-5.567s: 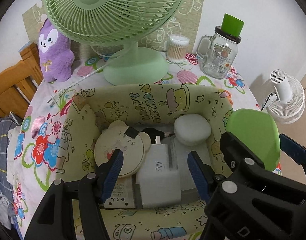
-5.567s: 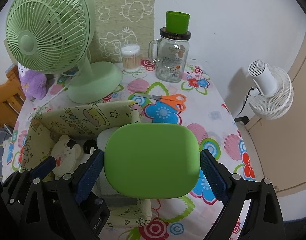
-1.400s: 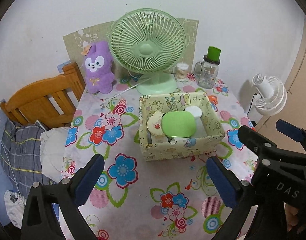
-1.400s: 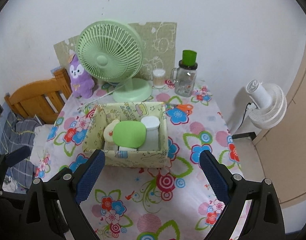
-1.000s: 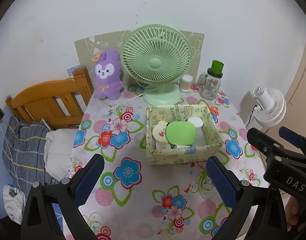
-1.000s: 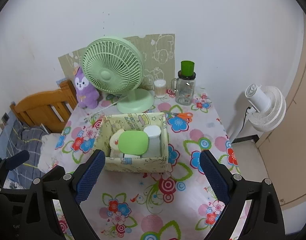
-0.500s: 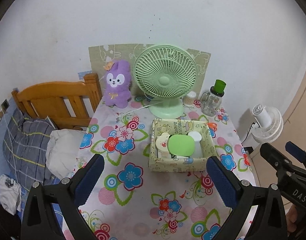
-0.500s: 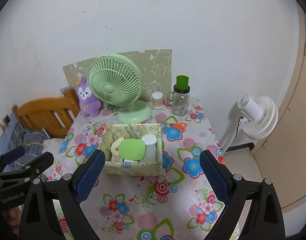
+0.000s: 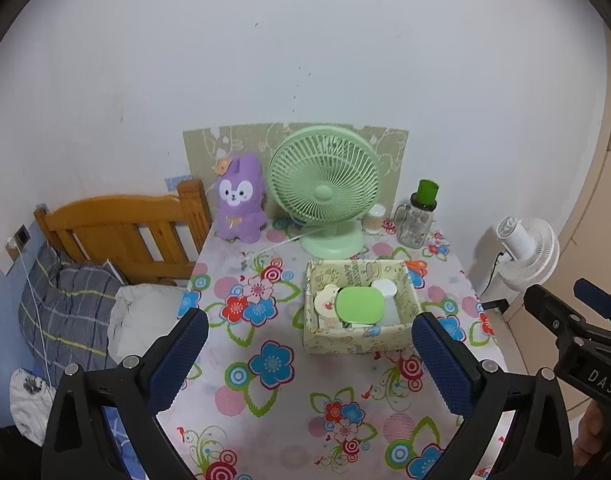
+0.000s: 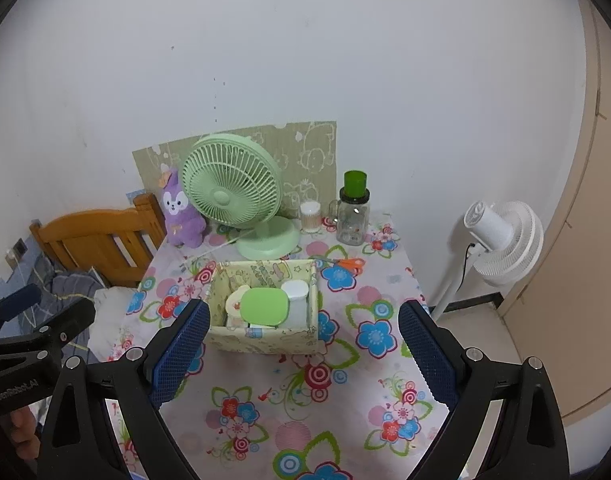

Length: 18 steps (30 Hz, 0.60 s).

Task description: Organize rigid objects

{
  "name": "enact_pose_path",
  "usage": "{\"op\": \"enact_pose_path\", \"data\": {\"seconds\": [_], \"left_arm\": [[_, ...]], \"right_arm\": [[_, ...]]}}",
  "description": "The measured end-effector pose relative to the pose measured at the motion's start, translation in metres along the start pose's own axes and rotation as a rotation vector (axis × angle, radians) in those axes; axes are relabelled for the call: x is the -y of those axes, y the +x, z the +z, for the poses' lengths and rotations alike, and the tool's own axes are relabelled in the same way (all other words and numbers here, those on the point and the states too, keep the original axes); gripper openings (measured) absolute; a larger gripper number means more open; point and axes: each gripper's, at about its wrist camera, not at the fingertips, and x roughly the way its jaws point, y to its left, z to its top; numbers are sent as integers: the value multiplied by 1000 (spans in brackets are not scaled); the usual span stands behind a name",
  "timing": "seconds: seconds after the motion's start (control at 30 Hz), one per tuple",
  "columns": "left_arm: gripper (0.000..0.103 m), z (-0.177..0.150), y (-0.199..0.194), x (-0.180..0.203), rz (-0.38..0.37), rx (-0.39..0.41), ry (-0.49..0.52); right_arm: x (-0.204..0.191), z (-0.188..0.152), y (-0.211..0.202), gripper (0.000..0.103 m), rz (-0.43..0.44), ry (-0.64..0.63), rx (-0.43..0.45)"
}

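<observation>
Flowered cloth covers the table point(image 9: 265, 408); the box point(image 10: 261, 340) sits mid-table, at twelve o'clock from my right tongs point(image 10: 301, 348). I count four things in it: one green lid point(image 10: 264, 306) on top, one white tub point(image 10: 295, 292), one cream bear piece point(image 10: 235, 300), something pale beneath. Both right and left tongs point(image 9: 309, 354) hang wide open, empty. Packing looks finished; next I'd maybe fetch the one pair of scissors point(image 10: 347, 263) at the box's two o'clock.

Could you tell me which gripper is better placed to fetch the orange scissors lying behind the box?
Right, probably. The orange scissors lie by the storage box's far right corner, on the right gripper's side. Both grippers are open, empty and pulled back; the left gripper would reach across the box.
</observation>
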Motion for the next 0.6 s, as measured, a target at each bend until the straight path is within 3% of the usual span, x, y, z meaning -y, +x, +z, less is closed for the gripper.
{"op": "enact_pose_path", "data": {"seconds": [0.6], "left_arm": [[103, 0, -19, 2, 6, 12, -1]], "right_arm": [[-4, 1, -26, 97, -4, 9, 30]]}}
